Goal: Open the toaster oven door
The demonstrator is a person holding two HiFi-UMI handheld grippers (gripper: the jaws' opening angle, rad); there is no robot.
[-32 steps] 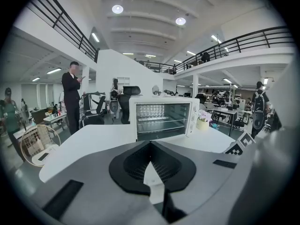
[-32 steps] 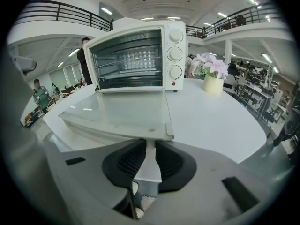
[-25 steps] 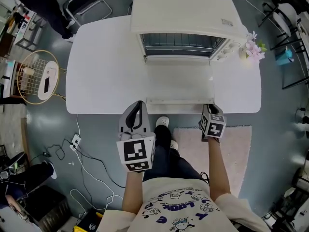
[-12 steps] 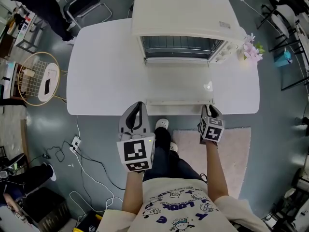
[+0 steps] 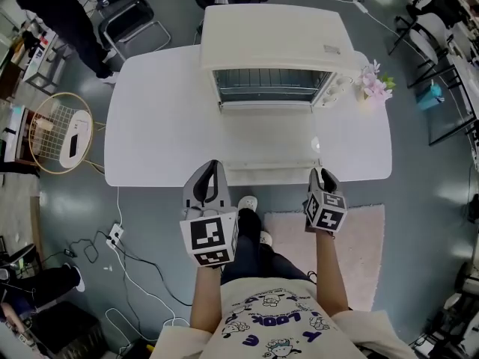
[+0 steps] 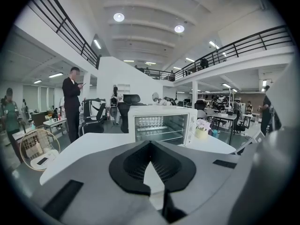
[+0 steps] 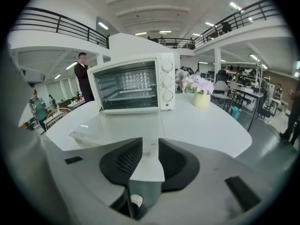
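The white toaster oven [image 5: 277,40] stands at the back of the white table [image 5: 157,126]. Its glass door [image 5: 269,137] lies folded down flat, with the handle [image 5: 269,169] near the table's front edge and the racks inside showing. My right gripper [image 5: 322,172] hovers just off the door's front right corner, jaws open, nothing pressed between the pads. Along its jaws [image 7: 146,144] I see the lowered door [image 7: 117,125] and the oven [image 7: 131,83]. My left gripper [image 5: 215,164] hangs at the table's front edge left of the door, fingertips together; the left gripper view [image 6: 150,143] looks towards the oven [image 6: 159,125].
A small pot of pink flowers [image 5: 372,84] stands on the table right of the oven. A round wire rack [image 5: 60,126] and a chair [image 5: 127,10] stand to the left. Cables [image 5: 112,230] trail on the floor, and a pale rug [image 5: 359,253] lies underfoot. A person [image 6: 71,102] stands beyond.
My right gripper has drawn back a little from the door's front edge and its jaws have spread. The door stays down flat. The left gripper has hardly moved.
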